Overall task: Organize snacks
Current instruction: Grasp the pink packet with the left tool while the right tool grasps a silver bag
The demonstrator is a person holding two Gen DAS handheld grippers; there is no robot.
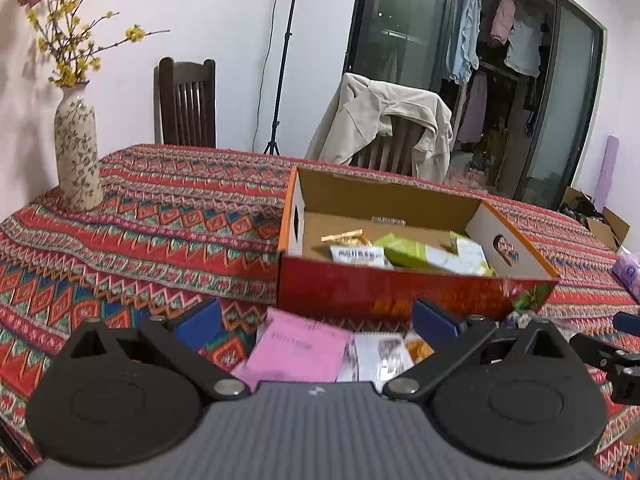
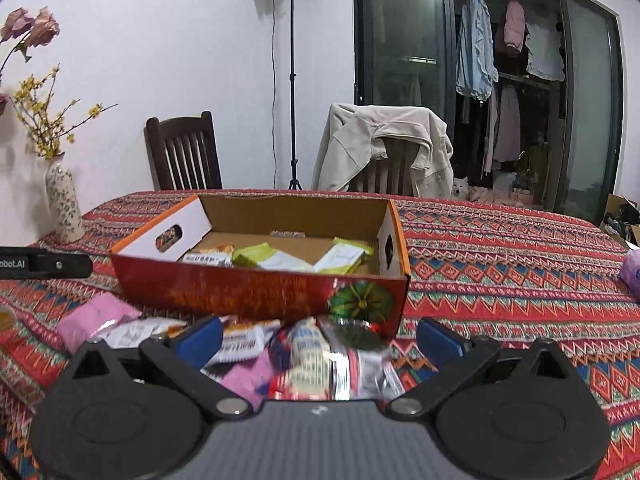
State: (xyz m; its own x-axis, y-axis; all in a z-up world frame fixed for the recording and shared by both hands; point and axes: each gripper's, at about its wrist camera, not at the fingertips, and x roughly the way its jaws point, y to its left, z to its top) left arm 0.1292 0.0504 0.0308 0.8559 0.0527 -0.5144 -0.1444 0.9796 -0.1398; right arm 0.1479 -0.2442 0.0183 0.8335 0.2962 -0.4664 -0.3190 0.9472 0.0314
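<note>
left gripper (image 1: 316, 322) spread wide, empty, over pink packet (image 1: 298, 350) | right gripper (image 2: 320, 336) released above loose snack pile (image 2: 320, 360) on surface | box (image 2: 256, 292) just behind, open-topped for drop-ins, some snacks already inside

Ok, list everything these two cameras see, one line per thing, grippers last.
box: one, red outside, brown cardboard inside, open, on the table.
snack packets in the box: several, green-white and orange, on its floor.
loose snack packets: several, pink, white, silver, on the cloth in front of the box.
tablecloth: one, red patterned, covers the table.
vase: one, cream floral, yellow blossoms, table's far left corner.
chairs: two, dark wood, behind the table; the right one has a beige jacket draped over it.
light stand: one, black, by the wall.
hanging clothes: several, behind the glass door.
left gripper: open, over the pink packet.
right gripper: open, over the loose packets.
</note>
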